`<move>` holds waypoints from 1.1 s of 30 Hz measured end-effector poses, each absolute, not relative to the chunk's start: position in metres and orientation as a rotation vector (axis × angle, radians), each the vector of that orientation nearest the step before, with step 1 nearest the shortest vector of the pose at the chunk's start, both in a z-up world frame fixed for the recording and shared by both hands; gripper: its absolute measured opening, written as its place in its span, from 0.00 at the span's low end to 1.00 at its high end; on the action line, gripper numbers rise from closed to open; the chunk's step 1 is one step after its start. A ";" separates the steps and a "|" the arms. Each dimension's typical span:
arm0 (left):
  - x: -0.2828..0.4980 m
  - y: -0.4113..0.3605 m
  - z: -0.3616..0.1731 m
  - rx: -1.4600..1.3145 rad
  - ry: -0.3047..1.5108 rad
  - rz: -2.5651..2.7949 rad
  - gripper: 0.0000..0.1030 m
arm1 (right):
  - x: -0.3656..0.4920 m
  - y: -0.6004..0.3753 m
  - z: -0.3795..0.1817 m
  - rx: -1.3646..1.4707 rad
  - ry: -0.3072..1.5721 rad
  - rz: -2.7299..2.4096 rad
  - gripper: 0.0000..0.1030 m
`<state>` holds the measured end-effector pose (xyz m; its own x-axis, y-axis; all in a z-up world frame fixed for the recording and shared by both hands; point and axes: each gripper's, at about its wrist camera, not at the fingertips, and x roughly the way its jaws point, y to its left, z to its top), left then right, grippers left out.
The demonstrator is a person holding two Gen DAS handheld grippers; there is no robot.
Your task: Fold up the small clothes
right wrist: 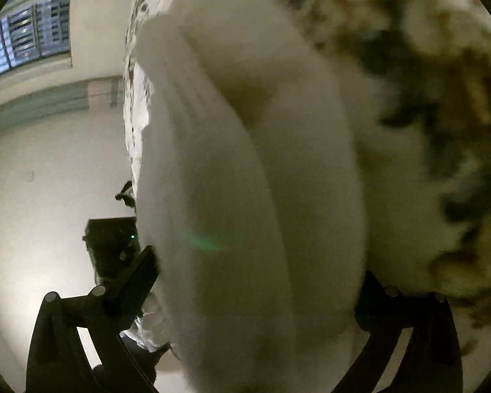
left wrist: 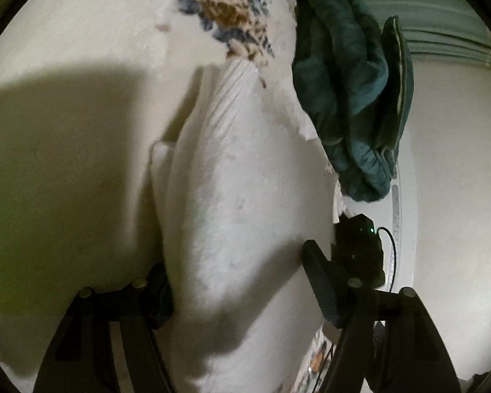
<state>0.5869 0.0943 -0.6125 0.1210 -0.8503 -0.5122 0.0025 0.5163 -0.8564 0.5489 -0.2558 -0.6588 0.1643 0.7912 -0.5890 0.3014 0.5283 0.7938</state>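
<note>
- Left gripper (left wrist: 242, 281): fingers (left wrist: 322, 290) spread wide; white garment (left wrist: 245, 180) lying between them, the left finger tucked against the cloth's left edge, the right finger standing at its right edge; not pressed together, no pinch visible.
- White garment in the left wrist view: a long, folded, ribbed-looking strip running from the bottom of the frame up toward the floral print; resting on a cream bedspread (left wrist: 81, 49) with a blue and brown flower pattern (left wrist: 219, 9); broad dark shadow on the spread to the left.
- Teal garment (left wrist: 347, 88): crumpled heap at the spread's right edge, beside the white garment's upper right, apparently just touching it.
- Small black device (left wrist: 360, 249) with a green light and a thin cable, just beyond the right finger, at the edge of the spread.
- Right gripper (right wrist: 258, 281): fingers (right wrist: 140, 275) spread; white garment (right wrist: 245, 196) bulging thickly between them, very near the lens and blurred; contact with the far finger hard to make out.
- Right wrist view, background: floral spread (right wrist: 425, 98) blurred on the right; pale wall and barred window (right wrist: 26, 39) on the left.
</note>
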 end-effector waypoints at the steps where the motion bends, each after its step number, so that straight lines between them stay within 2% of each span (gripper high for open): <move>1: 0.586 0.093 -0.609 -0.821 1.297 -0.724 0.24 | 0.549 -0.252 -0.658 1.009 1.421 0.453 0.87; 2: 0.585 0.095 -0.606 -0.819 1.285 -0.707 0.23 | 0.549 -0.251 -0.657 1.004 1.425 0.449 0.70; 3: 0.583 0.097 -0.601 -0.828 1.267 -0.693 0.23 | 0.548 -0.251 -0.654 0.998 1.423 0.434 0.58; 6: 0.580 0.102 -0.581 -0.815 1.234 -0.685 0.22 | 0.544 -0.250 -0.635 0.961 1.383 0.386 0.48; 13: 0.600 0.139 -0.517 -0.799 1.179 -0.656 0.22 | 0.562 -0.218 -0.567 0.933 1.313 0.419 0.44; 18: 0.640 0.186 -0.476 -0.763 1.130 -0.623 0.22 | 0.614 -0.177 -0.525 0.927 1.262 0.487 0.44; 22: 0.683 0.224 -0.461 -0.740 1.092 -0.576 0.23 | 0.668 -0.136 -0.516 0.922 1.242 0.524 0.44; 26: 0.730 0.251 -0.480 -0.717 1.099 -0.525 0.23 | 0.730 -0.090 -0.530 0.913 1.260 0.519 0.44; 33: 0.776 0.259 -0.564 -0.676 1.265 -0.451 0.25 | 0.770 -0.066 -0.597 0.843 1.369 0.397 0.44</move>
<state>0.7765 0.2586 -0.5639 0.2555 -0.6524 -0.7135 -0.0534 0.7273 -0.6842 0.7698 -0.0657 -0.5972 0.1958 0.6955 -0.6914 0.2184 0.6564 0.7221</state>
